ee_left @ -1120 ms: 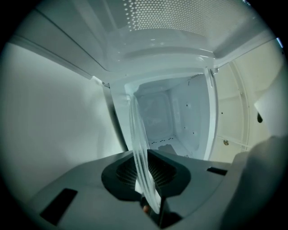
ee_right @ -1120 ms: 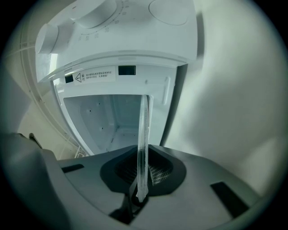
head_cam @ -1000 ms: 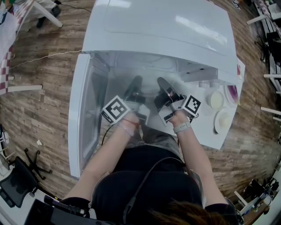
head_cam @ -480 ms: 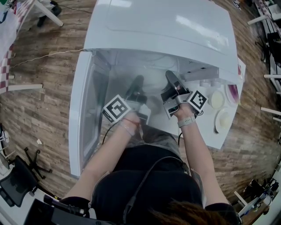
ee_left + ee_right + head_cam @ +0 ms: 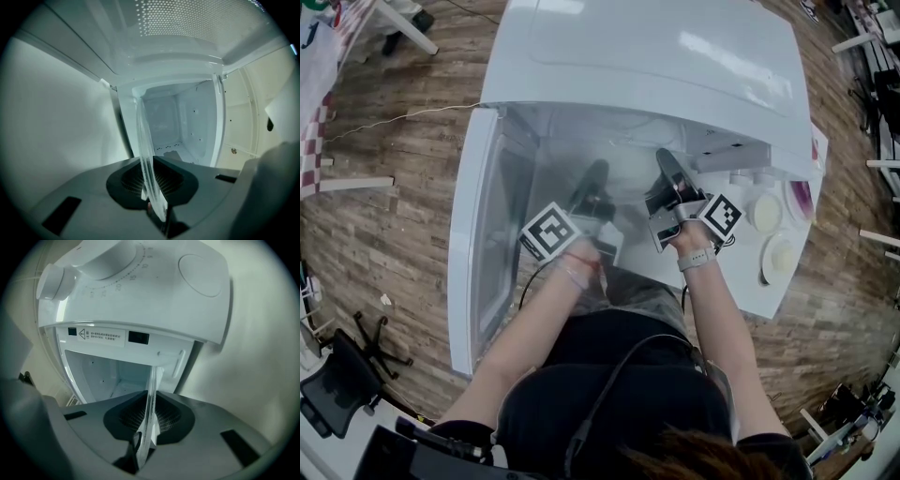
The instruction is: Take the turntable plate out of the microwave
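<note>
**A:** Which step is this?

**B:** The withdrawal, by my reading. The turntable plate (image 5: 143, 140) is carried between both tools at the mouth of the microwave (image 5: 647, 56), at the centre of the head view. The door (image 5: 473, 234) is swung wide at the left. In the left gripper view the cavity (image 5: 176, 124) lies ahead at frame centre, and its floor looks bare.

**A:** Left gripper?

**B:** The left gripper (image 5: 151, 182) is closed to a narrow gap, with the glass rim pinched edge-on between the ribbed pads. Nothing else is touching it.

**A:** Right gripper?

**B:** The same. The right gripper (image 5: 149, 420) is clamped on the opposite rim, with the glass running up the middle of the frame. The dial panel (image 5: 140, 282) is above it.

**A:** What does the next move call for?

**B:** Probably a straight pull towards the body, with both hands matched in speed and height so the glass doesn't twist or slip. It needs to clear the door frame and panel edge, and both grips should hold until it is set down.
</note>
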Available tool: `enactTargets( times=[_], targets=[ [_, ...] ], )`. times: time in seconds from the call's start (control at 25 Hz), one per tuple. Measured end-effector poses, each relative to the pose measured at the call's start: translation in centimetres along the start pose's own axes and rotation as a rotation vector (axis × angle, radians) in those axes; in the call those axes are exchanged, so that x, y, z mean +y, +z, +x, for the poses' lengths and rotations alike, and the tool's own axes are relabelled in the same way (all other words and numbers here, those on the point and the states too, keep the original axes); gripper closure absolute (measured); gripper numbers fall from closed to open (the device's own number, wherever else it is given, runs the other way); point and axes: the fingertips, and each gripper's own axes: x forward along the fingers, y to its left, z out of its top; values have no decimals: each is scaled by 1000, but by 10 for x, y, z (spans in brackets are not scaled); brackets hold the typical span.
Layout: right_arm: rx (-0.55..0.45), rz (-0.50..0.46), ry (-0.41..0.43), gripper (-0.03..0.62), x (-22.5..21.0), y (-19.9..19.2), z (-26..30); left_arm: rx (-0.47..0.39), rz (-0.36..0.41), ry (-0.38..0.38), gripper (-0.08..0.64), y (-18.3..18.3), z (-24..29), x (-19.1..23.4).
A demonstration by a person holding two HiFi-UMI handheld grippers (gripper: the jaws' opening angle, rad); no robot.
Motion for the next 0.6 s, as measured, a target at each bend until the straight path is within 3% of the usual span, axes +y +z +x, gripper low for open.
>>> enactTargets(
  times=[0.6],
  targets=[
    [29,-56,80,538,10,-18,-11,-30,35,-10,511,2,-18,-3]
  ],
)
